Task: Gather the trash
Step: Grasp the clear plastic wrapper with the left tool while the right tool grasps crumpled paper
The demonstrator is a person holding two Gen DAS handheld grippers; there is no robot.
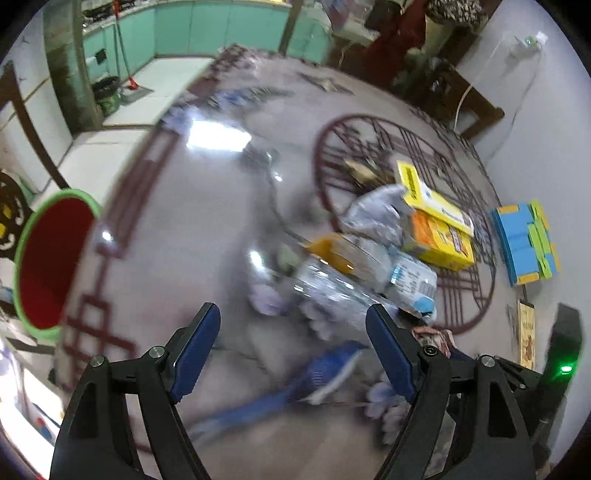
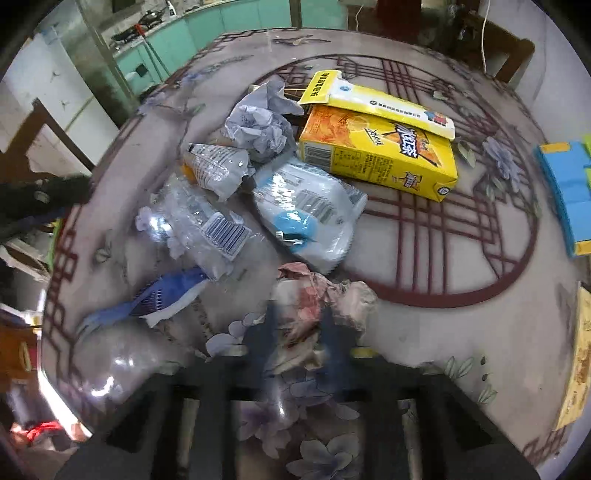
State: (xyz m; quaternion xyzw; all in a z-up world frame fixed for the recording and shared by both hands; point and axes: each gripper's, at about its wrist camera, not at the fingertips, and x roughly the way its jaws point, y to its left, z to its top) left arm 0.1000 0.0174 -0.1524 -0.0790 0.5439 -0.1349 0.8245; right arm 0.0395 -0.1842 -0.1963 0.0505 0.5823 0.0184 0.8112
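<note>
A heap of trash lies on the patterned table [image 2: 461, 332]: a yellow tea carton [image 2: 376, 155], a crumpled grey paper [image 2: 258, 125], a white and blue plastic pack [image 2: 306, 210], clear plastic wrappers [image 2: 199, 225] and a blue and white wrapper [image 2: 159, 295]. My right gripper [image 2: 299, 310] is blurred, with its fingers on either side of a crumpled pinkish paper [image 2: 317, 291], shut on it. My left gripper [image 1: 291, 308] hangs open above the table near the clear wrappers [image 1: 332, 288], with nothing between its blue pads [image 1: 199, 343]. A red bin with a green rim [image 1: 55, 258] stands off the table's left edge.
A blue and green box [image 2: 565, 184] lies at the table's right side, and a flat yellow packet [image 2: 580, 362] sits near the right edge. Dark wooden chairs [image 1: 469, 99] stand behind the table. Green kitchen cabinets [image 1: 184, 26] line the back.
</note>
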